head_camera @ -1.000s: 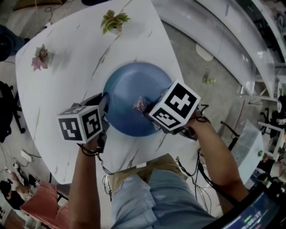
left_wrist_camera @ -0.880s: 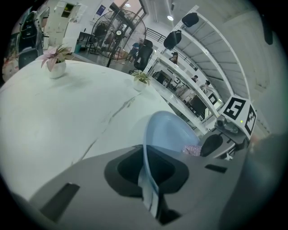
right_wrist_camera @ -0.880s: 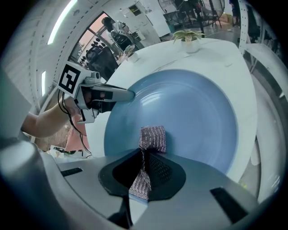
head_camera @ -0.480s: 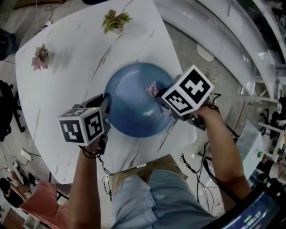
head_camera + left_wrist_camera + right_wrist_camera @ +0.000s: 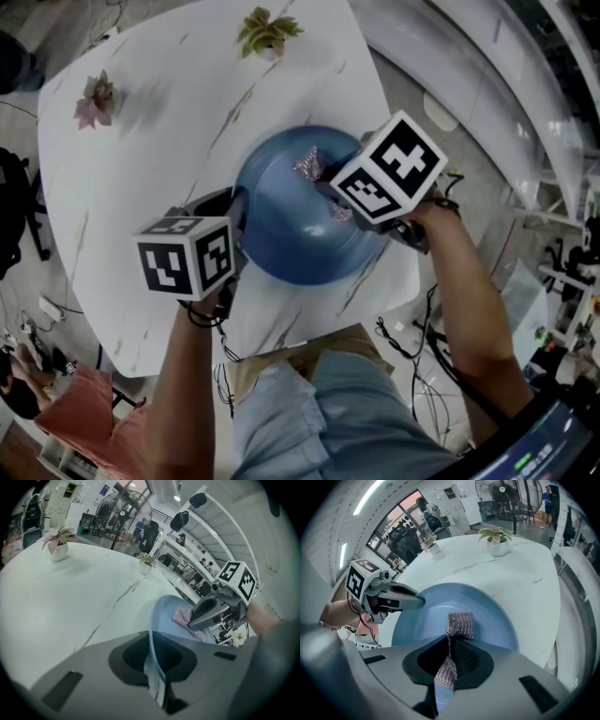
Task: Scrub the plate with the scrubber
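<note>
**A:** How many of each thing are there?

**B:** There is one white marble-veined table (image 5: 141,187), one round blue plate (image 5: 291,244) and one silvery-pink mesh scrubber (image 5: 309,165). There are two small potted plants: the green-leaved plant (image 5: 267,31) at the far edge and the pink-leaved plant (image 5: 97,98) near the far left corner. There are also two grippers.

**A:** Where is the plate, and what does each gripper hold?

**B:** The plate is by the table's right edge, toward the near side. The left gripper (image 5: 154,688) has its jaws almost together, clamped on the plate's thin left rim. The right gripper (image 5: 444,670) pinches the scrubber, whose free end lies on the plate's inner face.

**A:** What does one view show that another does not?

**B:** Only the gripper views show the jaws. In the head view the marker cubes cover them, and the right cube also hides part of the plate. The gripper views take in a large fan (image 5: 506,491) and distant people beyond the table, too small to make out. Whether the plate lies flat or is tipped cannot be told.
</note>
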